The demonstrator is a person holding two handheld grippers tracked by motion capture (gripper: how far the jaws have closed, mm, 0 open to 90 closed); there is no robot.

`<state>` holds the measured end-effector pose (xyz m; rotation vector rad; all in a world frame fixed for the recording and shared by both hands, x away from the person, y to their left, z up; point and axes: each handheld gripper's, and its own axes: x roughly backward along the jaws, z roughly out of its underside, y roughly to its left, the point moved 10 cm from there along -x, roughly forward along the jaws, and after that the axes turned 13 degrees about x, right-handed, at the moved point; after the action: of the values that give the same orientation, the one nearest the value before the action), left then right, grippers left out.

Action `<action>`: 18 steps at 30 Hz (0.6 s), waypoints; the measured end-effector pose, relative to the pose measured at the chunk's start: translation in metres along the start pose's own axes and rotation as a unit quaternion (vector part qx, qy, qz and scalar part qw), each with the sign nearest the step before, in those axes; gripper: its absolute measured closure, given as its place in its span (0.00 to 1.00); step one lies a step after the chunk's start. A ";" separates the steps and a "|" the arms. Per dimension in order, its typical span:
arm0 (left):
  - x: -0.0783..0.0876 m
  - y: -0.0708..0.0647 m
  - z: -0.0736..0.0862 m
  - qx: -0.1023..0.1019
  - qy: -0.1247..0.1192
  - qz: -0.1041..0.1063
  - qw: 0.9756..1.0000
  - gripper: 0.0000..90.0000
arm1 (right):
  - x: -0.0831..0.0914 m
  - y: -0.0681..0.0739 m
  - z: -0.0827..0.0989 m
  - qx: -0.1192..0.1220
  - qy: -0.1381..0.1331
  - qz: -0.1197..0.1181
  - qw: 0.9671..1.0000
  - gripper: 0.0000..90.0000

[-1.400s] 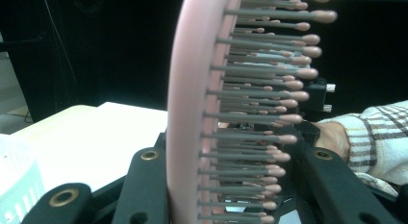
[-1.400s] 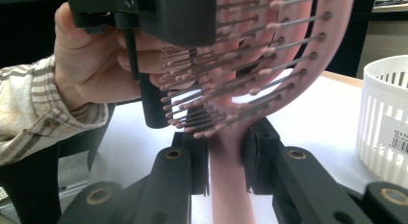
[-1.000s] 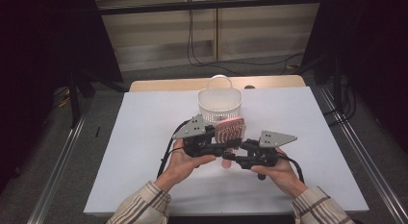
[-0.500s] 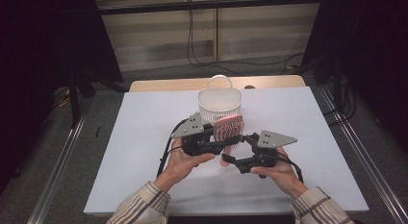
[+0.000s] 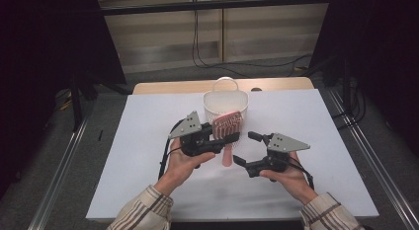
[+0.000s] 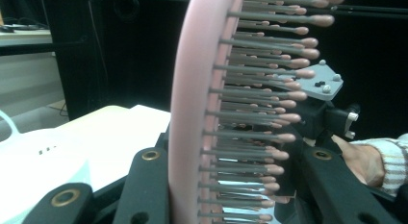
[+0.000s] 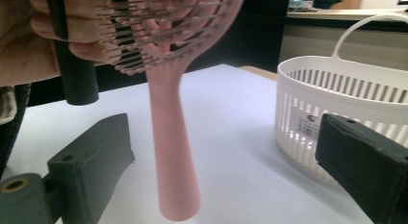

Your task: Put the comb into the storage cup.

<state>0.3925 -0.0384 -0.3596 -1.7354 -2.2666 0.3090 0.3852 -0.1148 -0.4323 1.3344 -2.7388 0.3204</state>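
Spreading wide around the work, the white rectangular table top (image 5: 148, 141) is left bare to the left, to the right and along the near edge, so open room is offered on every side but one. Toward the far edge, a white slotted plastic basket with a hoop handle (image 5: 226, 102) is set just behind the hands, and a strip of bare wood is seen beyond the far rim.

A pink plastic hairbrush with grey, pink-tipped bristles (image 5: 229, 129) is held above the table, head up and handle hanging down. Its head is clamped across back and bristles by the left gripper (image 5: 225, 136), whose jaws are pressed tight on it; in the left gripper view the curved pink back (image 6: 192, 113) is seen standing between the two black jaws.

The right gripper (image 5: 243, 148) is kept just right of the handle, its jaws having just been opening, now spread wide and gripping nothing. In the right gripper view the handle (image 7: 171, 152) hangs between the parted jaws, touched by neither, with the basket (image 7: 346, 99) near, to the right.
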 end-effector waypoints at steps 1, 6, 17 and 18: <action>0.001 0.001 -0.001 0.000 -0.001 -0.003 1.000 0.68 | 0.001 -0.001 0.000 0.000 0.000 0.005 1.000 0.05; 0.005 0.006 -0.003 0.002 -0.004 -0.015 1.000 0.68 | 0.005 -0.010 -0.001 0.006 0.000 0.038 0.999 0.01; 0.013 0.016 -0.007 0.007 -0.010 -0.040 0.999 0.68 | 0.020 -0.020 0.001 0.014 0.006 0.083 0.996 0.01; 0.013 0.016 -0.008 0.007 -0.011 -0.039 0.999 0.68 | 0.022 -0.022 0.001 0.017 0.005 0.091 0.996 0.01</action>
<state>0.4062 -0.0212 -0.3566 -1.6394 -2.3349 0.3296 0.3889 -0.1447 -0.4262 1.0893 -2.8652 0.3856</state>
